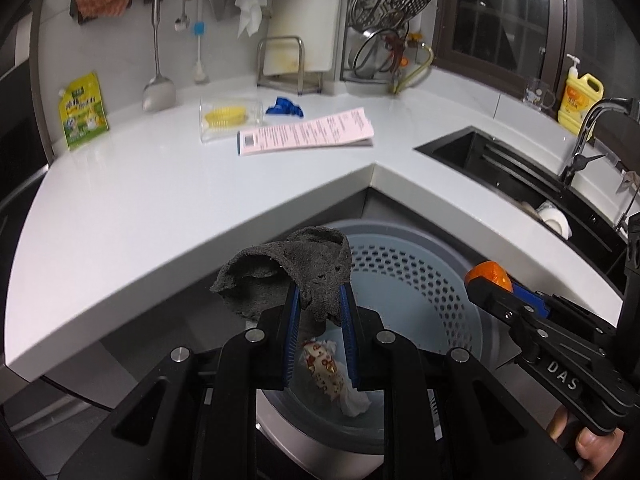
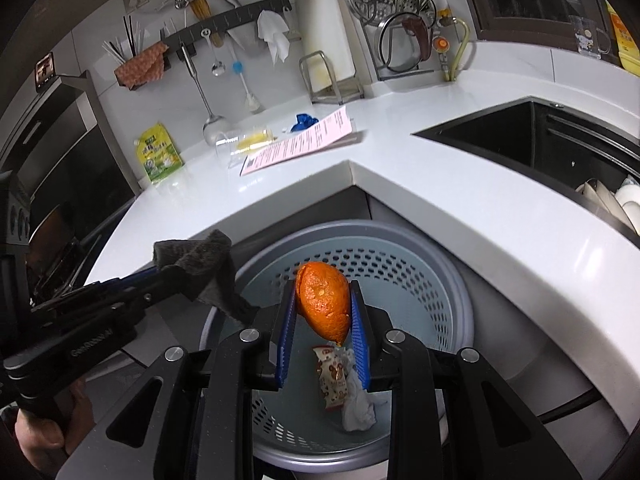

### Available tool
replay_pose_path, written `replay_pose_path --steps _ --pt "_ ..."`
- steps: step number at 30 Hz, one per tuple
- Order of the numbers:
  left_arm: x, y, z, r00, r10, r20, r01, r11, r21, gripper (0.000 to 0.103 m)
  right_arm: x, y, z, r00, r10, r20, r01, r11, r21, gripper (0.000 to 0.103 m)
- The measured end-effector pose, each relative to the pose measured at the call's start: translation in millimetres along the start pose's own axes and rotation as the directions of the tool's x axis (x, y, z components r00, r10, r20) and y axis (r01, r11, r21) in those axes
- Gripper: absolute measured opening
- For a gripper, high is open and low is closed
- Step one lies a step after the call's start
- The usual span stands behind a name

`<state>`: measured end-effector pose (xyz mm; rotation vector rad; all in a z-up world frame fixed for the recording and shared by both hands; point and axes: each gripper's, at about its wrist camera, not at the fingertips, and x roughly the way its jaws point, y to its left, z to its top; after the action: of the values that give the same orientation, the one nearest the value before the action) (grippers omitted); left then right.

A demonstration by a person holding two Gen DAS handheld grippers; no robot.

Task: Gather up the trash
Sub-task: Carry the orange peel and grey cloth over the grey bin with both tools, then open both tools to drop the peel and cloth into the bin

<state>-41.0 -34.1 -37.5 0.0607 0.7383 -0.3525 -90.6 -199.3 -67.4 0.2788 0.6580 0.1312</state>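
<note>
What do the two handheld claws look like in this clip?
Both the left claw and right claw are matte black linkage frames with silver pivot rivets and ribbed blue pads on the fingers. The right claw's side carries raised "DAS" lettering; the left's has small pale lettering, too blurred to read. No sleeves or cables show.

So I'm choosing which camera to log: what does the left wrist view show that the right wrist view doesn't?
Only the left wrist view: the faucet and the whole yellow pump bottle.
Only the right wrist view: the oven at the left and a wall socket.
Both: the left gripper shut on the dark sponge, the right gripper shut on the orange peel, above the bin holding a wrapper.
</note>
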Motion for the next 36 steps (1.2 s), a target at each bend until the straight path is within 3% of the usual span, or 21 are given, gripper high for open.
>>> replay_pose_path --steps 17,30,33,36 --pt "36.4 -2.8 -21.3 0.993 -0.031 -0.117 0.030 0.999 -0.015 0.020 35.5 -6.9 -18.9 0.993 -0.008 -0.118 0.010 1.000 0.017 0.025" --pt "47.8 -2.5 -27.3 0.985 -0.038 -0.167 0.034 0.999 -0.027 0.021 46.1 -11.6 -24.7 0.988 -0.017 -0.153 0.022 0.999 0.026 0.025" --pt "48.5 -1.4 -28.3 0.984 -0.038 -0.173 0.032 0.999 -0.036 0.024 46.3 -11.9 -24.7 0.988 -0.019 -0.154 0.024 0.999 0.028 0.032" --pt "48.6 0.0 -28.4 0.984 -0.027 -0.174 0.021 0.999 -0.039 0.032 43.9 -12.6 -23.8 0.991 -0.026 -0.135 0.031 0.999 0.031 0.055"
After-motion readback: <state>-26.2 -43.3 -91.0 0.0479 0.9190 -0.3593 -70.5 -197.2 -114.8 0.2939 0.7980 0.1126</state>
